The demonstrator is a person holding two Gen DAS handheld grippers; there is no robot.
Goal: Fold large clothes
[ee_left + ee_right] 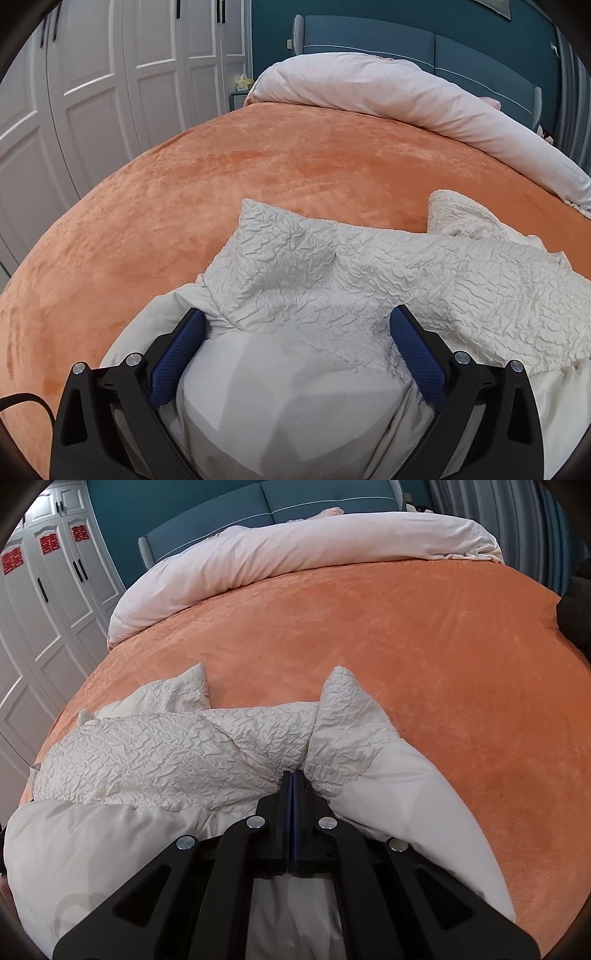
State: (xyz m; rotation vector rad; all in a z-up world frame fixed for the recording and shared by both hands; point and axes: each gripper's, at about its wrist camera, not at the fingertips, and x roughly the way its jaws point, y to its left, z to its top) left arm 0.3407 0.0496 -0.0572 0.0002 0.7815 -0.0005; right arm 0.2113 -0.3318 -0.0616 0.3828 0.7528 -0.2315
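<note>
Looking along my left gripper [297,328], I see its blue pads [177,354] spread wide apart, released, with a bulge of the white jacket [332,273] sitting between them. The pads look to touch the fabric at the sides but are not squeezing it. My right gripper [291,781] is clenched, its two fingers pressed flat together at a crease of the same jacket; whether cloth is actually pinched between them I cannot tell. The jacket lies bunched at the near edge of the orange bedspread [258,166], its crinkled quilted side up, smoother pale lining showing nearest both cameras, two crumpled points poking up toward the far side. Far off, a pale pink duvet [295,550] is rolled back against the blue headboard [332,494]. White wardrobe doors [92,92] stand on the left.
</note>
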